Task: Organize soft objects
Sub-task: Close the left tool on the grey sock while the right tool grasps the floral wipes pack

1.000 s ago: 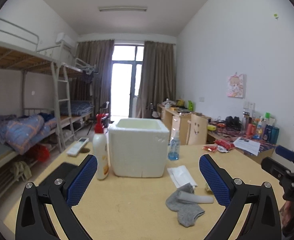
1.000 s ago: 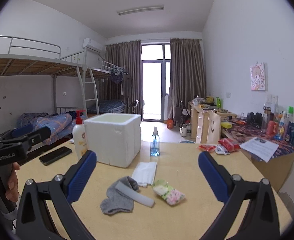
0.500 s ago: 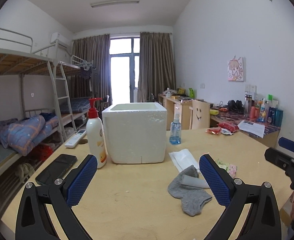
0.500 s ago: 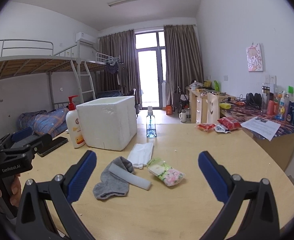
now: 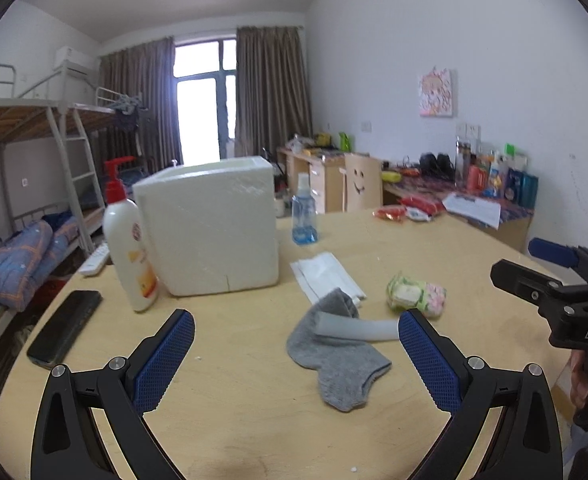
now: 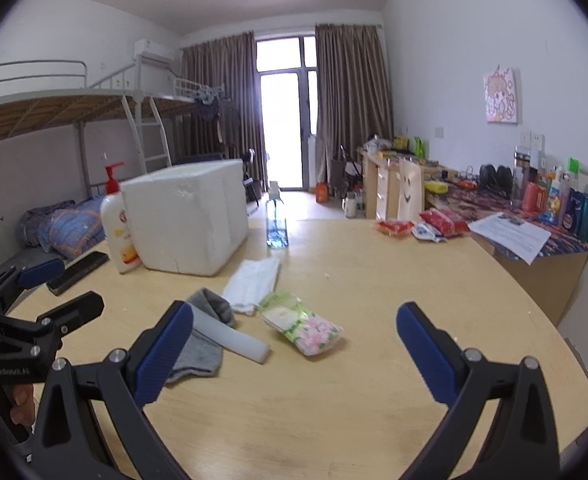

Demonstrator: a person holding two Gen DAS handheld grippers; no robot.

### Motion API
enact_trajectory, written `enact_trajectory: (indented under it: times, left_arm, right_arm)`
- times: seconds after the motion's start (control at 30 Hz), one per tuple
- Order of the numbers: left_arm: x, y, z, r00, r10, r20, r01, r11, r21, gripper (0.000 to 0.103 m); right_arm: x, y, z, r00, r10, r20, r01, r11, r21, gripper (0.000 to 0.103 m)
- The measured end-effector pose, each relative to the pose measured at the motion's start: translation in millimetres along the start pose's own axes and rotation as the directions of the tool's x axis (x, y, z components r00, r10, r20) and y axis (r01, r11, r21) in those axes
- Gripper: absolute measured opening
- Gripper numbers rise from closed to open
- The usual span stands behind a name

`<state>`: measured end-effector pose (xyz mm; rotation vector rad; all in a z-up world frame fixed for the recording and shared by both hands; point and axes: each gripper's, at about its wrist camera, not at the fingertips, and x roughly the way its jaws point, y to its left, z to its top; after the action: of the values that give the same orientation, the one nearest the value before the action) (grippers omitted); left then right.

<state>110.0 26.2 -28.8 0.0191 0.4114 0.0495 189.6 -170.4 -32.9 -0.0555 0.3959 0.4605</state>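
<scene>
- Risk: the tube (image 5: 356, 328) lies across the sock (image 5: 338, 364); a pinch on the sock could roll the tube off the table (image 5: 253, 420).
- Risk: the tissue pack (image 6: 302, 324) looks slippery and could squirt out of a shallow pinch.
- Left gripper (image 5: 296, 356): spread wide, empty, low over the table, short of the sock.
- Right gripper (image 6: 294, 354): spread wide, empty, facing the pack.
- Folded cloth (image 5: 326, 276) lies just beside the foam box (image 5: 209, 228).
</scene>
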Motion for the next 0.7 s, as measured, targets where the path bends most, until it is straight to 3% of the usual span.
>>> enact_trajectory:
  times: [0.37, 0.7]
  left_arm:
    - [38, -6, -7, 0.989, -0.054, -0.135, 0.055, 0.998, 0.007, 0.102]
    - [74, -12, -16, 0.957, -0.108, -0.269, 0.113, 0.994, 0.001, 0.081]
  right_arm:
    - [32, -4, -5, 0.991, -0.017, -0.129, 0.018, 1.0, 0.006, 0.103]
    - [57, -11, -7, 0.973, -0.015, -0.231, 0.017, 1.0, 0.007, 0.103]
